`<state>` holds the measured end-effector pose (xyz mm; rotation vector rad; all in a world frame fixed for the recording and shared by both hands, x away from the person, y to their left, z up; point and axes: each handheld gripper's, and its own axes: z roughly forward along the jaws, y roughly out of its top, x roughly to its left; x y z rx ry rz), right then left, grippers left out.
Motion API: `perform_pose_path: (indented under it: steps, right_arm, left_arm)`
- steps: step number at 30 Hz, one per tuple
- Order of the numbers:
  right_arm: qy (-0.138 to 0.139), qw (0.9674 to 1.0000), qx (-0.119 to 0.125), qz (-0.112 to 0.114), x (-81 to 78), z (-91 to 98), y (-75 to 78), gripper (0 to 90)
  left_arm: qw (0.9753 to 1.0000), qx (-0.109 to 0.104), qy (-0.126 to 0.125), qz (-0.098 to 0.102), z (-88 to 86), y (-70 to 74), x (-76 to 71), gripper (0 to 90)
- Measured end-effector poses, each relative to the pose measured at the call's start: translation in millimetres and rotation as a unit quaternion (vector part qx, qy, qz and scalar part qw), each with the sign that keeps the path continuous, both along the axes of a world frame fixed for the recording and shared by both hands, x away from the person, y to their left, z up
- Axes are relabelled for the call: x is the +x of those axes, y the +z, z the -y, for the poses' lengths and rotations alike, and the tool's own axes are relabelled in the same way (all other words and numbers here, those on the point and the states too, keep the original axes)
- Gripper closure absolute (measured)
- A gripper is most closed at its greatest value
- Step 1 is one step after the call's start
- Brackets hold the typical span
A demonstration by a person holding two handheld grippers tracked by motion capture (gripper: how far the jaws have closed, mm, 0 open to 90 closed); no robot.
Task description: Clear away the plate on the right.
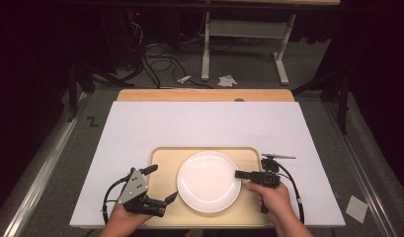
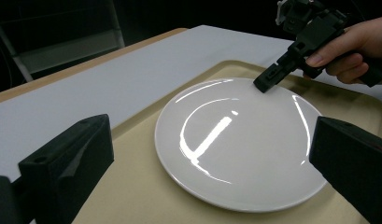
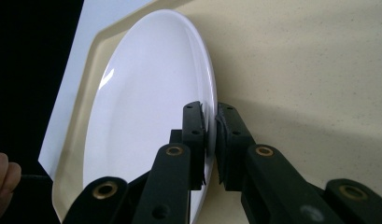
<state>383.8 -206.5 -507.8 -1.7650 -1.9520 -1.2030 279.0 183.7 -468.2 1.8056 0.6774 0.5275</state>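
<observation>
Plate, glossy, stiff, breakable and likely slippery, sits at centre frame, its right rim pinched by the right gripper fingers, left gripper fingers spread.

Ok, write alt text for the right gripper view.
The right claw pinches the rim of a white plate, one pad on top and one beneath. The plate lies on a beige tray, with a white table cover beyond its corner.
</observation>
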Motion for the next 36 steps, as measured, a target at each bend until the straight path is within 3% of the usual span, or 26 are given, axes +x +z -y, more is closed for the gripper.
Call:
perform_pose_path:
  steps: [12, 20, 36]
  right_arm:
    - [0.004, 0.9995, -0.030, 0.001, 0.8, 0.7, -2.5, 83.7]
    - [-0.002, 0.9990, -0.041, 0.017, -0.1, 2.3, 0.6, 80.9]
    - [0.007, 0.9990, -0.025, 0.038, -1.8, 6.4, 7.6, 69.7]
  left_arm:
    - [1.0000, 0.003, -0.003, 0.001, 0.6, -0.3, 0.0, 0.6]
    - [1.0000, 0.003, -0.003, 0.001, 0.5, -0.2, -0.2, 0.6]
    - [1.0000, 0.006, -0.003, -0.001, 1.5, -0.5, 0.1, 0.6]
